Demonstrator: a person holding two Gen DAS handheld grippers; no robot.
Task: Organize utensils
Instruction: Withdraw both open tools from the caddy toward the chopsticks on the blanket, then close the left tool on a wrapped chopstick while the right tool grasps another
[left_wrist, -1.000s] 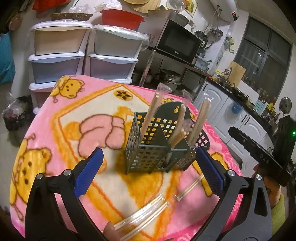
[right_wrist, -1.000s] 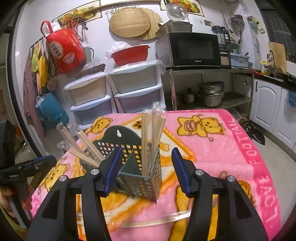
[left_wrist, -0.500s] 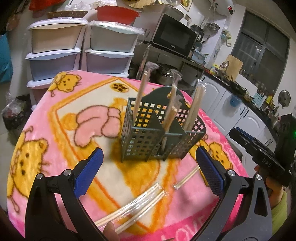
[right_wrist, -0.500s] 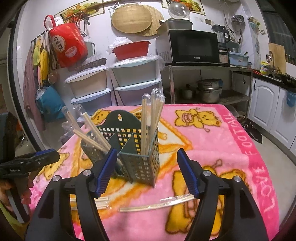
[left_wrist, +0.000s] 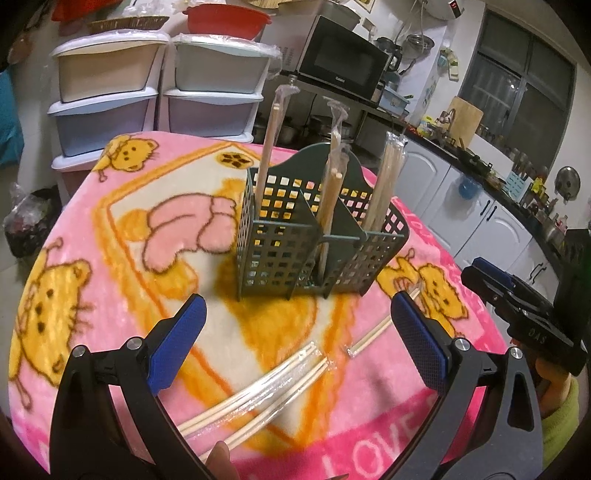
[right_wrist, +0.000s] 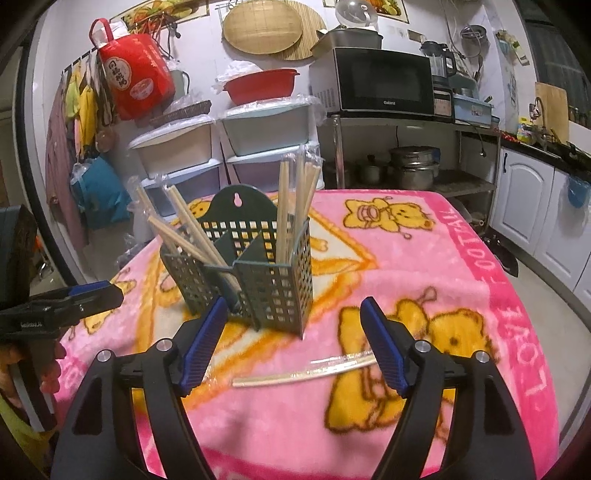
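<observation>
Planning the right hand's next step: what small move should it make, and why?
Probably lower the right gripper onto the wrapped chopsticks lying on the blanket just below its open, empty fingers; the holder already has others standing in it.

Upright green holder (left_wrist: 317, 236) of wrapped chopsticks (left_wrist: 382, 184); loose pairs (left_wrist: 258, 398) flat nearby

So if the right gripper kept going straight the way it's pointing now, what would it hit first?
Most likely the wrapped chopsticks lying on the pink blanket, just ahead of the open right gripper. The green utensil caddy stands further back. Depth is hard to judge, so the gripper might pass over the chopsticks.
</observation>
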